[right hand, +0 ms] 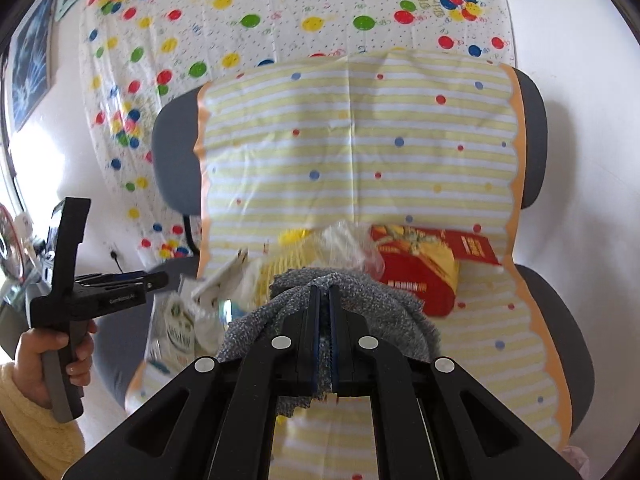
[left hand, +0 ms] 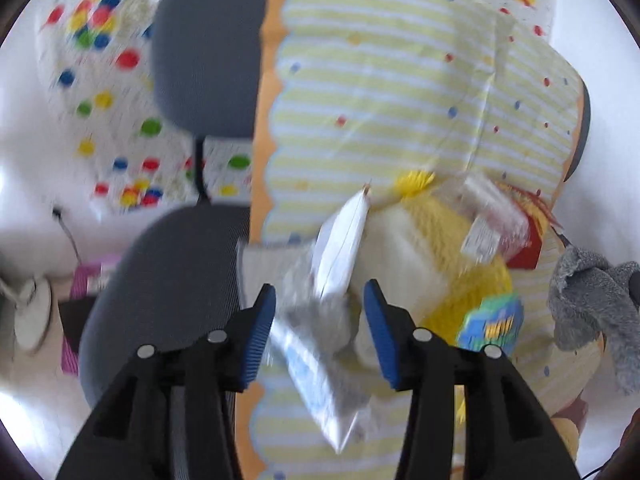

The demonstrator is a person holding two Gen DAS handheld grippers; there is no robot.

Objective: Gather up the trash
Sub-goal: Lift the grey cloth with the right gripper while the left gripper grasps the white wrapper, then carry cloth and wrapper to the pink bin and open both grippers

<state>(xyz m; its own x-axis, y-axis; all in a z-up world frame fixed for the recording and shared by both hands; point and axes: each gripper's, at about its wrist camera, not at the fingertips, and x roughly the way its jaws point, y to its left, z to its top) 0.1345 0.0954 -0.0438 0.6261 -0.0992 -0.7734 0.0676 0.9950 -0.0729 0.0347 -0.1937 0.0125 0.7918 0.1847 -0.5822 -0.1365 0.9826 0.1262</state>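
Striped cover [right hand: 360, 152] draped over chair [right hand: 176, 168] carries the pile: red carton [right hand: 420, 276] near right edge looks stiff, light, best pinched on a flap; yellow plush [left hand: 452, 264] mid-seat soft, any fold works. Silver wrapper [left hand: 316, 320] thin, crinkly, slippery, sits at left edge between spread left gripper [left hand: 320, 320] pads, apparently loose, best nipped mid-body. Right gripper [right hand: 324, 320] pressed together on grey cloth [right hand: 352, 280], limp, over seat middle

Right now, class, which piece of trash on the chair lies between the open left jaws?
The silvery foil wrapper, crumpled beside a white paper packet. The red carton and clear plastic wrapper lie farther back.
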